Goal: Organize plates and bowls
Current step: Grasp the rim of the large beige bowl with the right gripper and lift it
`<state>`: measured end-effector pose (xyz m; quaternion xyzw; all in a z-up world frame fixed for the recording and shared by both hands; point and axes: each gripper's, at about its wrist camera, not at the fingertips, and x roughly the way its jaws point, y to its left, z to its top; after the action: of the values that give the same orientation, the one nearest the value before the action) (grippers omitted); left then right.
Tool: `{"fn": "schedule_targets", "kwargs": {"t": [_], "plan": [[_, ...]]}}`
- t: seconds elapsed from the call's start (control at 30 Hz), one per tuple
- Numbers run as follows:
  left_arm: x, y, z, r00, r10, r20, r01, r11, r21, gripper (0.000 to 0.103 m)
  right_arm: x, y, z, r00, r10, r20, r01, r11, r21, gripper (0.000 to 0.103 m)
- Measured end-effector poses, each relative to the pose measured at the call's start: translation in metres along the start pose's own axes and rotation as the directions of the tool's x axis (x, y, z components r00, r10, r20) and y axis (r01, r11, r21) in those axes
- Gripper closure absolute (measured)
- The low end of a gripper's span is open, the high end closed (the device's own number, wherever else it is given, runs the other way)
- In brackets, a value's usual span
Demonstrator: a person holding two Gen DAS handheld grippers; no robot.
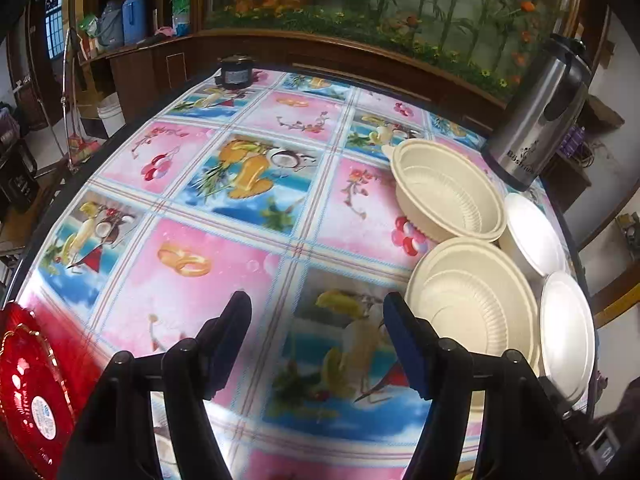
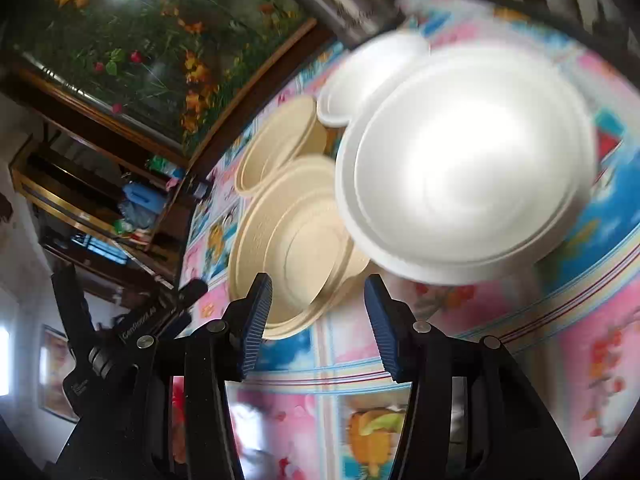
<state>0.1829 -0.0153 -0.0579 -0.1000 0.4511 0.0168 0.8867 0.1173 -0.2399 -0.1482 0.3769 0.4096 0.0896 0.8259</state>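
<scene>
On the flowered tablecloth (image 1: 224, 264), two beige bowls stand at the right: a deep one (image 1: 448, 190) and a wider, shallower one (image 1: 472, 300) in front of it. Two white bowls (image 1: 534, 236) (image 1: 568, 332) sit beside them near the table's right edge. A red plate (image 1: 32, 392) lies at the lower left. My left gripper (image 1: 316, 312) is open over bare cloth, left of the shallow beige bowl. In the blurred right wrist view, my right gripper (image 2: 318, 286) is open and holds nothing. It is just in front of the shallow beige bowl (image 2: 296, 240) and a large white bowl (image 2: 468, 160).
A steel thermos jug (image 1: 540, 116) stands at the far right behind the bowls. A small black pot (image 1: 236, 70) sits at the table's far edge. A wooden cabinet with a flower painting (image 1: 360, 8) lies behind the table. A black handheld device (image 2: 100, 344) shows at the left.
</scene>
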Motion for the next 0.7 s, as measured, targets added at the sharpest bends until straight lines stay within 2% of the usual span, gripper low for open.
{"fn": "schedule_targets", "kwargs": {"t": [0.3,0.47,0.7], "plan": [[0.017,-0.006,0.003,0.993,-0.108,-0.046,0.106,0.993,-0.048,0.031,0.017,-0.006,-0.003,1.0,0.027,-0.003,-0.027,0.998,0.05,0.054],[0.03,-0.003,0.001,0.963,-0.24,-0.126,0.228,0.969,-0.1,0.031,0.016,-0.014,-0.004,0.999,0.041,0.013,-0.042,0.996,0.079,0.054],[0.032,-0.016,-0.008,0.961,-0.236,-0.143,0.236,0.972,-0.018,0.031,0.015,-0.016,-0.005,0.999,0.044,0.022,-0.045,0.996,0.081,0.054]]}}
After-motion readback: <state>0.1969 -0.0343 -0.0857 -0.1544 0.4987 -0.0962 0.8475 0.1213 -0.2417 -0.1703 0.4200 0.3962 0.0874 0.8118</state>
